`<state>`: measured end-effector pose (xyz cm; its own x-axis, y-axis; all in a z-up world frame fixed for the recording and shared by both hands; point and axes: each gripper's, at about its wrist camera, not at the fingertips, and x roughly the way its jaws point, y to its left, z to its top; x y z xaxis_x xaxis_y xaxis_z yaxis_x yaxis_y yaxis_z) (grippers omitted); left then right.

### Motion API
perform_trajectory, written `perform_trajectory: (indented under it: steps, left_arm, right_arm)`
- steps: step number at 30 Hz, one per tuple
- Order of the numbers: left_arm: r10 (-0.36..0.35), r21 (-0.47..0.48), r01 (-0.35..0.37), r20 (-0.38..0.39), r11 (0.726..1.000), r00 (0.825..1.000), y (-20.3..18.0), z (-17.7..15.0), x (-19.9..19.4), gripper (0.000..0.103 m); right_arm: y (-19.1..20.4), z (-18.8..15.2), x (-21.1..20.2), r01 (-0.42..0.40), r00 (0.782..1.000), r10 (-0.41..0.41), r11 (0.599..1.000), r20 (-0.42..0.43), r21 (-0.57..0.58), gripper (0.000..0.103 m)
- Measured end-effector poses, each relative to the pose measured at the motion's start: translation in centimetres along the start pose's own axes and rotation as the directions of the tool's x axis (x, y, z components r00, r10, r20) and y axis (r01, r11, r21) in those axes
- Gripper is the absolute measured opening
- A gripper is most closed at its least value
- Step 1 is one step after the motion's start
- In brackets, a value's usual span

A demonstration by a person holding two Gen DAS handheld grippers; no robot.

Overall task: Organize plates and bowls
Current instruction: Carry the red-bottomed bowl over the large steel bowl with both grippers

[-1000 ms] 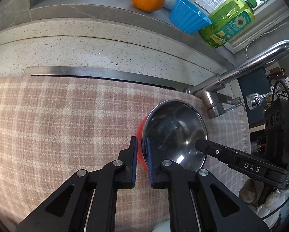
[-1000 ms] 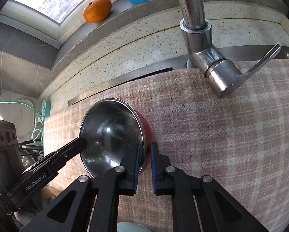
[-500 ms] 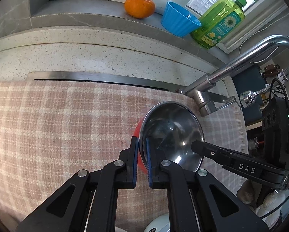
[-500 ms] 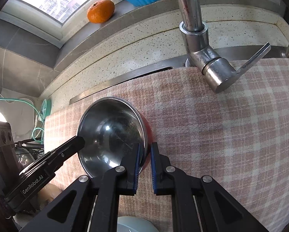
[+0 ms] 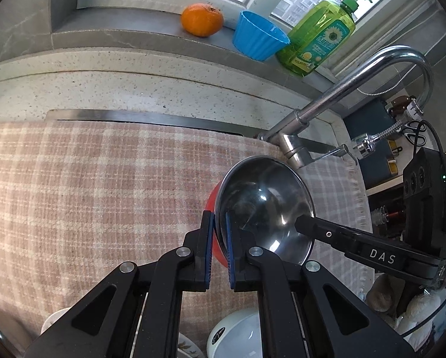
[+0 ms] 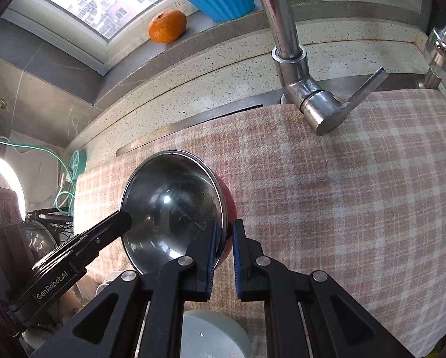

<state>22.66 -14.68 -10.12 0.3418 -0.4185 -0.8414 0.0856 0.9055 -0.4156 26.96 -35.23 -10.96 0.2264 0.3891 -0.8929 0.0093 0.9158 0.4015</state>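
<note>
Plaid cloth (image 5: 103,197) covers the surface below; both tools, left tool (image 5: 220,247) and right tool (image 6: 224,253), clamp opposite rims of the steel bowl (image 5: 264,205), held aloft; carrying step; next, probably lowering it level onto the dishes below.

We see our right gripper (image 6: 223,238) clamped on the near rim of a steel bowl (image 6: 170,208) with a red outside, above a checked cloth (image 6: 327,208). Our left gripper (image 6: 120,219) pinches the opposite rim. A tap (image 6: 294,59) stands behind.
</note>
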Motion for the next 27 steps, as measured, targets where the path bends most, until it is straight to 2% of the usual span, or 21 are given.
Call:
perform_trajectory:
  steps: [16, 27]
  left_arm:
    - [-0.004, -0.019, 0.006, 0.092, 1.000, 0.996, 1.1, -2.8, -6.2, 0.007]
    - [0.030, -0.082, -0.018, 0.142, 0.996, 0.989, 4.9, -6.0, -10.2, 0.007]
  right_arm:
    - [4.4, -3.7, -3.1, -0.040, 0.999, 0.041, 0.998, 0.025, -0.057, 0.010]
    - [9.1, -6.5, -2.0, -0.073, 0.997, 0.071, 0.989, -0.018, -0.126, 0.010]
